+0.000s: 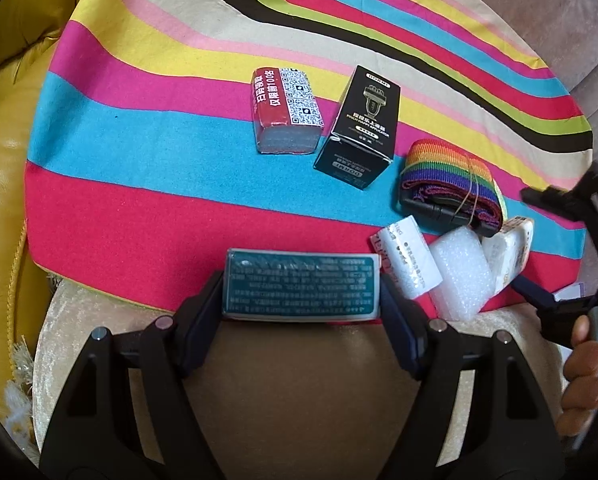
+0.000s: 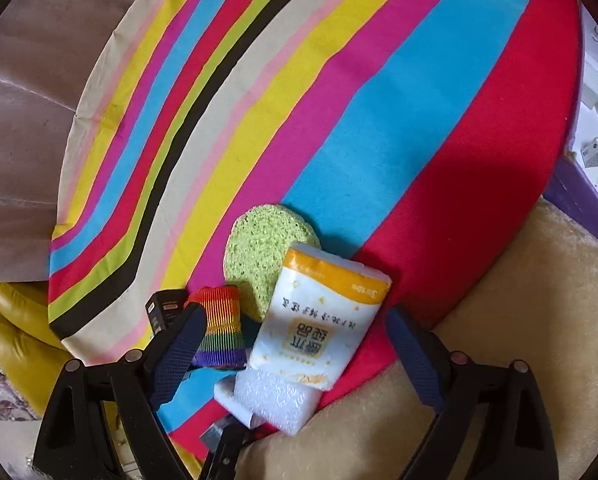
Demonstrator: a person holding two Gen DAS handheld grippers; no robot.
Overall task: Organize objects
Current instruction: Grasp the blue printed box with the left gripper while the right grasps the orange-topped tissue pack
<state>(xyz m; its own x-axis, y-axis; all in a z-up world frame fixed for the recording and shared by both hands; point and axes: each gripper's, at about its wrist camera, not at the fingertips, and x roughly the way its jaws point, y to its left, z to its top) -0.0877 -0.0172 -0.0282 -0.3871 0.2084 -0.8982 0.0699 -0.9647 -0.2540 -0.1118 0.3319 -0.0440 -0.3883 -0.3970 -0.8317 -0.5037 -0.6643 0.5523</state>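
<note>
- The left hand-held gripper (image 1: 301,294) is clamped on a teal packet (image 1: 301,286), one pad against each short end, at the near edge of the striped cloth (image 1: 139,208).
- The right hand-held gripper (image 2: 295,344) stands wide with nothing pressed; a white and yellow tissue pack (image 2: 323,320) lies between its fingers, clear of both pads.
- A white foam block (image 2: 275,400) sits just nearer than the tissue pack, touching it.
- In the left wrist view a small white roll (image 1: 407,264) lies just beside the teal packet, against the foam block.
- A rolled rainbow strap (image 2: 221,328) with a black buckle lies by the right gripper's left finger (image 2: 179,352).
- A green sponge (image 2: 259,248) lies beyond, partly under the tissue pack.
- Further out on the cloth, a black box (image 1: 359,128) lies close beside a red tissue pack (image 1: 285,112).
- A hand (image 1: 587,380) shows at the right edge of the left wrist view.
- The cloth covers a round beige surface (image 2: 499,340); whether it is a desk I cannot tell.
</note>
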